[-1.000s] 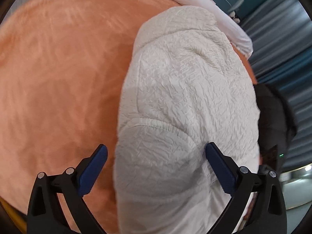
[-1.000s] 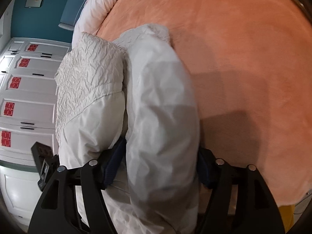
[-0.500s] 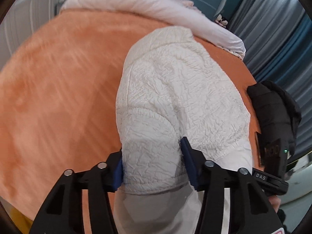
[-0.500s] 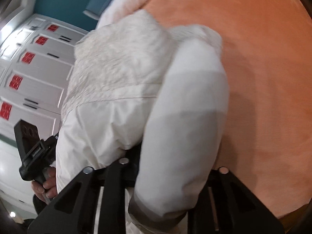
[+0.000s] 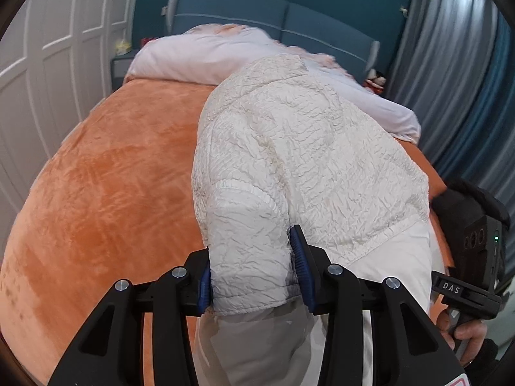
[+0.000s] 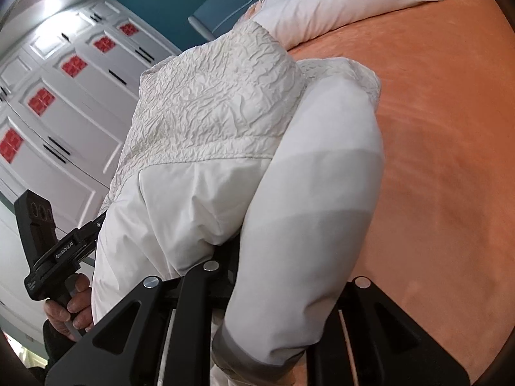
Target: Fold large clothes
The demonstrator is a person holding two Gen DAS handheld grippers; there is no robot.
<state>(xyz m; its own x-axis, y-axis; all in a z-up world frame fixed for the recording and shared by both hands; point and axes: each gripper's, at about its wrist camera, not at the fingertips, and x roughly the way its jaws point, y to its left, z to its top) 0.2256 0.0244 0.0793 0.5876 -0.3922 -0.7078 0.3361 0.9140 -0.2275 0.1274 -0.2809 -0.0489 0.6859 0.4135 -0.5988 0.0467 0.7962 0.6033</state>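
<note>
A large white puffy jacket (image 5: 309,160) with a crinkled upper part and smooth lower part lies on the orange bedspread (image 5: 106,186). My left gripper (image 5: 252,276) is shut on its crinkled near edge and holds it raised. In the right wrist view the jacket (image 6: 209,122) bulges up, with a smooth white sleeve (image 6: 315,212) draped over my right gripper (image 6: 273,276), which is shut on the jacket; its fingertips are hidden by the cloth. The other hand-held gripper shows at each view's edge.
A white duvet and pillows (image 5: 209,54) lie at the head of the bed against a blue headboard (image 5: 273,22). White wardrobe doors (image 6: 64,103) stand at one side, grey-blue curtains (image 5: 460,74) at the other. Orange bedspread (image 6: 450,160) stretches right of the jacket.
My left gripper went from open around the jacket's near edge to shut on it. Both grippers have lifted the near end of the jacket, and the views tilted up toward the headboard.
</note>
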